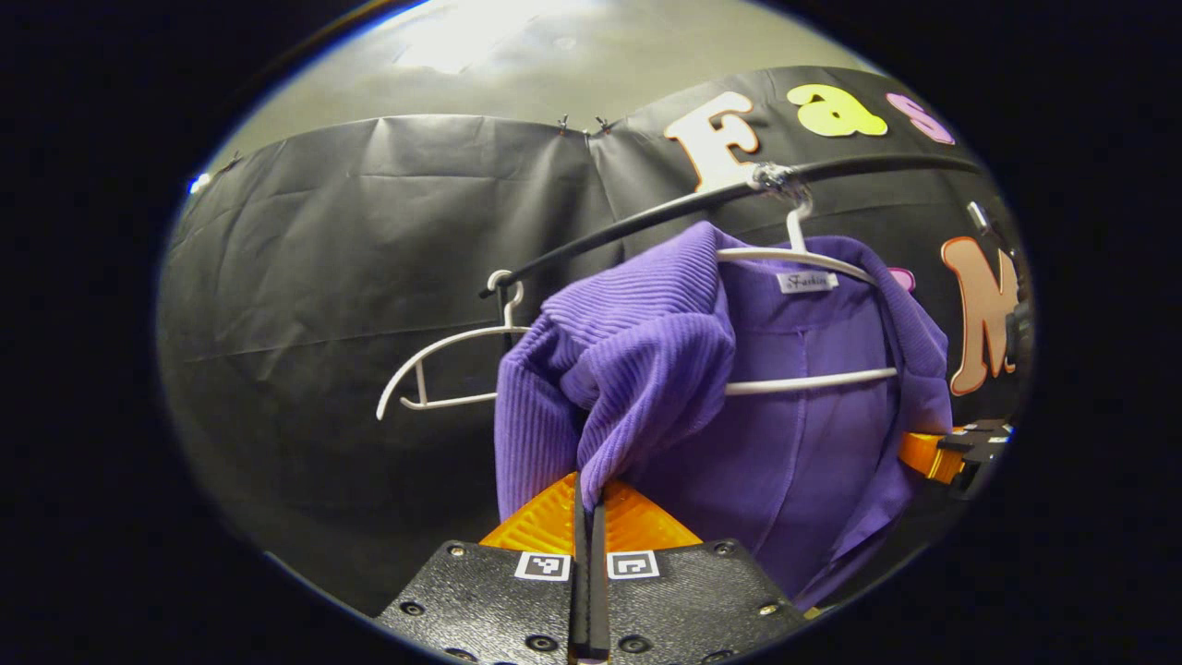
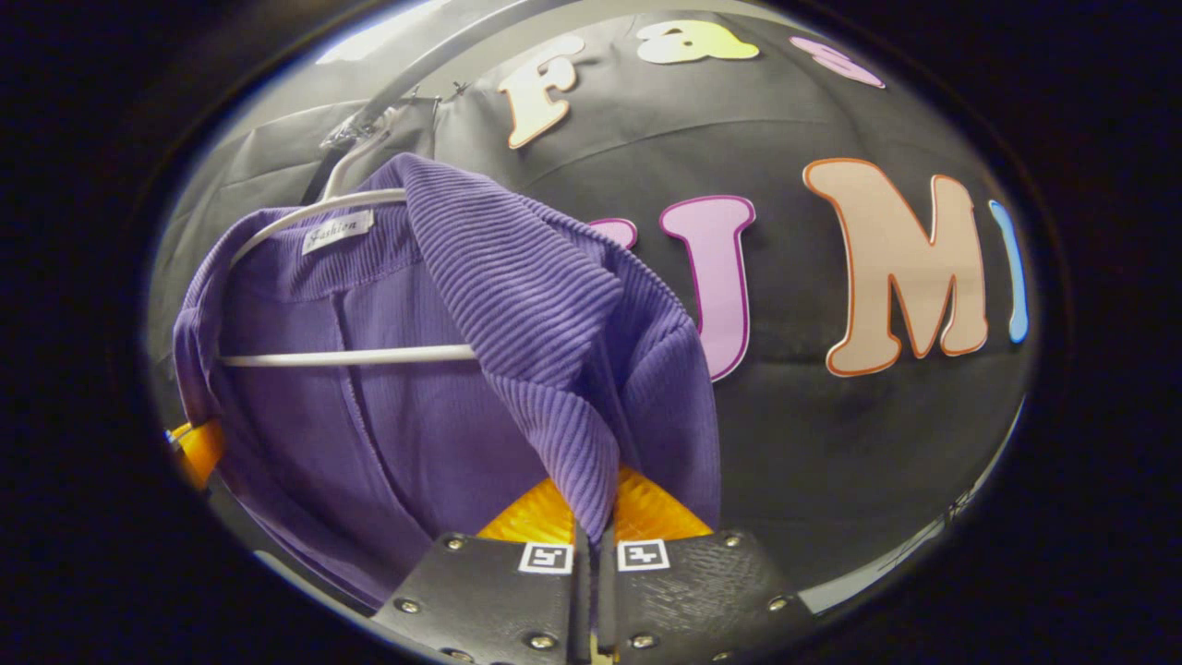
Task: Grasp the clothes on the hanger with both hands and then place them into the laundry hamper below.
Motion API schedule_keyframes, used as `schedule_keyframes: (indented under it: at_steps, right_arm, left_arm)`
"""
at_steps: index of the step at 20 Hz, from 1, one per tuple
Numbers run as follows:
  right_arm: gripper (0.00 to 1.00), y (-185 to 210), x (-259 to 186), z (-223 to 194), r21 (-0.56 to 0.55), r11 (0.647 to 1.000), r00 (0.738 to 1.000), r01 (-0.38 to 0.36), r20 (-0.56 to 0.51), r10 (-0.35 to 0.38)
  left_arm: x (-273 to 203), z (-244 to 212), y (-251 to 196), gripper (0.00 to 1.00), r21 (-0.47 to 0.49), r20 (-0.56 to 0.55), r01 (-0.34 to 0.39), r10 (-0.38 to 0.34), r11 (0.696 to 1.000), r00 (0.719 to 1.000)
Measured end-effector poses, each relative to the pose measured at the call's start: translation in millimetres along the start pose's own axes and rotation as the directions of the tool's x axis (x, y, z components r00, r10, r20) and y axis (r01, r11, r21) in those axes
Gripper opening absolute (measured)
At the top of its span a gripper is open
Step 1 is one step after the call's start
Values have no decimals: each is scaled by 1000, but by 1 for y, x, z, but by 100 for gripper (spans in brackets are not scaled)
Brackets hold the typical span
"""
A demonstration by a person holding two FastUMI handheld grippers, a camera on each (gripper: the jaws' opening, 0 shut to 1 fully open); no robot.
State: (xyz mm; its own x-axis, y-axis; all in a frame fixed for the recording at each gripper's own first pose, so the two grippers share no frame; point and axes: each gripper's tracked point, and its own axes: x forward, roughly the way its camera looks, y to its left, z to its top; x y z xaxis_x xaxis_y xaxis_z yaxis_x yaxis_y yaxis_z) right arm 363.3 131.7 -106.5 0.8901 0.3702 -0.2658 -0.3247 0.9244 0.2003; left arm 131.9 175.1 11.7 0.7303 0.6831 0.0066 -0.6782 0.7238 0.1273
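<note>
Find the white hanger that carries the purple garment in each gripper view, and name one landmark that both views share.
Left gripper view: the hanger sits right of centre, its hook on the black rail, the purple garment draped over it.
Right gripper view: the hanger sits upper left, its crossbar running across the garment's open front.
Shared landmark: the white neck label just under the hanger's hook.
</note>
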Motion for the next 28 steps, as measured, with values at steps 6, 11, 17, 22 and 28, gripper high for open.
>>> schedule_keyframes:
  at_steps: [6,11,17,22,28]
  right_arm:
    - [3,-21,-14,30,-47,997,996,54,77,-50]
    - [3,-44,-22,82,-79,989,973,127,205,-109]
    - [3,-62,-15,133,-113,971,926,210,341,-161]
    - [3,-73,1,153,-115,962,897,249,401,-185]
    - [3,-82,26,150,-106,956,891,273,403,-210]
  left_arm:
    - [-4,31,36,0,-25,47,-80,81,996,996]
    - [3,63,64,0,-35,96,-120,123,992,988]
    - [27,101,94,0,-34,179,-149,153,988,972]
    - [56,96,97,0,-45,181,-96,102,994,978]
    - [96,65,80,1,-85,154,47,-33,995,988]
